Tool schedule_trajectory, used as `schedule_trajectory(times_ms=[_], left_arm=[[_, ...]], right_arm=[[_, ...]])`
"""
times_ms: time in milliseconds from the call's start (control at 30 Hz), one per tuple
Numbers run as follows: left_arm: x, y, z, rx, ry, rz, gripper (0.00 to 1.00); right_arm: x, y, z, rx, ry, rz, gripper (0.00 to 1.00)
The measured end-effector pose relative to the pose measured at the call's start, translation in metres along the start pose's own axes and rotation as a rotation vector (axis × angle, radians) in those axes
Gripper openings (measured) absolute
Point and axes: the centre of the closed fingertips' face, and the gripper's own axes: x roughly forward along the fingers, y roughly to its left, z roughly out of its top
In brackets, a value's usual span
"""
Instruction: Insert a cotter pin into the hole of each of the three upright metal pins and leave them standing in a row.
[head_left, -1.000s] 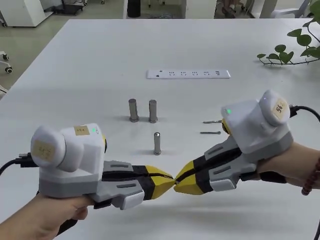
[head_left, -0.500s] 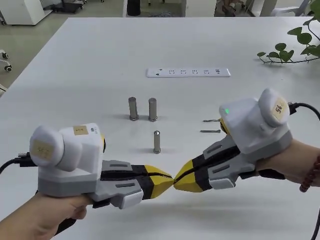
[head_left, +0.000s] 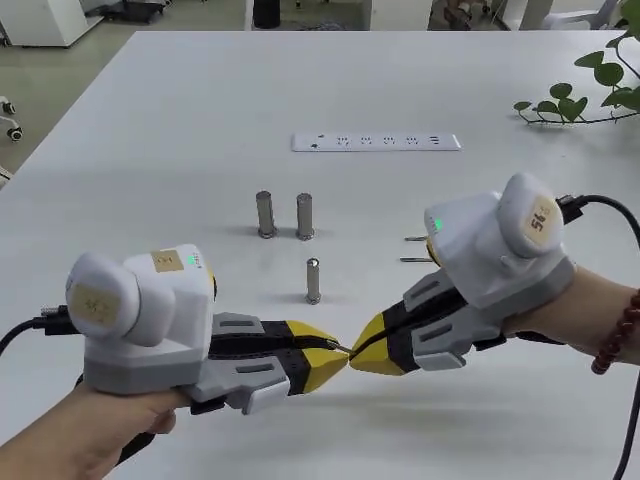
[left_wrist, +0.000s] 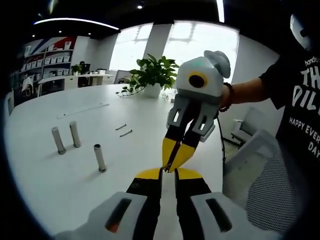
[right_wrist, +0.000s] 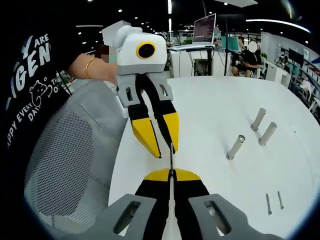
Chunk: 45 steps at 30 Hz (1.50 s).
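Three upright metal pins stand on the white table: two side by side (head_left: 265, 214) (head_left: 305, 216) and a shorter one (head_left: 314, 280) in front of them. My right gripper (head_left: 356, 352) is shut on a thin cotter pin (right_wrist: 171, 157) that sticks out past its yellow tips. My left gripper (head_left: 343, 358) meets it tip to tip, jaws a narrow gap apart, and the cotter pin's end reaches between its fingers (right_wrist: 145, 135). Both grippers hover near the front of the table, in front of the metal pins. Two more cotter pins (head_left: 418, 239) (head_left: 420, 260) lie flat to the right.
A white power strip (head_left: 376, 142) lies across the table behind the metal pins. A potted plant's leaves (head_left: 590, 95) reach in at the far right. A mesh chair (right_wrist: 70, 165) stands by the table's edge.
The right gripper has shifted slightly left and up with the cotter pin. The two grippers remain tip to tip, and the metal pins have not moved.
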Motion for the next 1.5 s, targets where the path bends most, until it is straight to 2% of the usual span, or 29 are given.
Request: schedule_trajectory(times_ms=[100,300,367,500,733,933,1033,1100,1300,1500], left_arm=[[0.000,0.003,-0.001,-0.008,-0.001,0.018,0.08],[0.000,0.017,-0.002,-0.026,-0.015,0.103,0.09],[0.000,0.024,-0.003,-0.015,-0.023,0.147,0.11],[0.002,0.032,-0.003,-0.001,-0.027,0.196,0.12],[0.006,0.047,-0.008,0.013,-0.008,0.283,0.14],[0.008,0.062,-0.005,0.024,-0.019,0.365,0.15],[0.009,0.070,-0.006,0.017,-0.018,0.401,0.16],[0.010,0.075,-0.007,0.008,-0.017,0.417,0.16],[0.014,0.094,-0.011,0.001,-0.002,0.492,0.17],[0.021,0.108,-0.012,-0.012,-0.001,0.525,0.18]], right_arm=[[-0.001,-0.008,-0.005,0.001,0.033,-0.026,0.00],[-0.004,-0.022,-0.010,-0.002,0.085,-0.059,0.00],[-0.004,-0.028,-0.011,-0.007,0.109,-0.074,0.00],[-0.005,-0.038,-0.011,-0.001,0.139,-0.091,0.00],[-0.004,-0.056,-0.018,0.005,0.226,-0.117,0.00],[-0.007,-0.069,-0.022,0.005,0.278,-0.140,0.00],[-0.010,-0.077,-0.027,-0.003,0.331,-0.165,0.00],[-0.010,-0.083,-0.029,0.005,0.347,-0.169,0.00],[-0.008,-0.087,-0.032,0.010,0.388,-0.172,0.00],[-0.003,-0.094,-0.035,0.014,0.424,-0.164,0.00]])
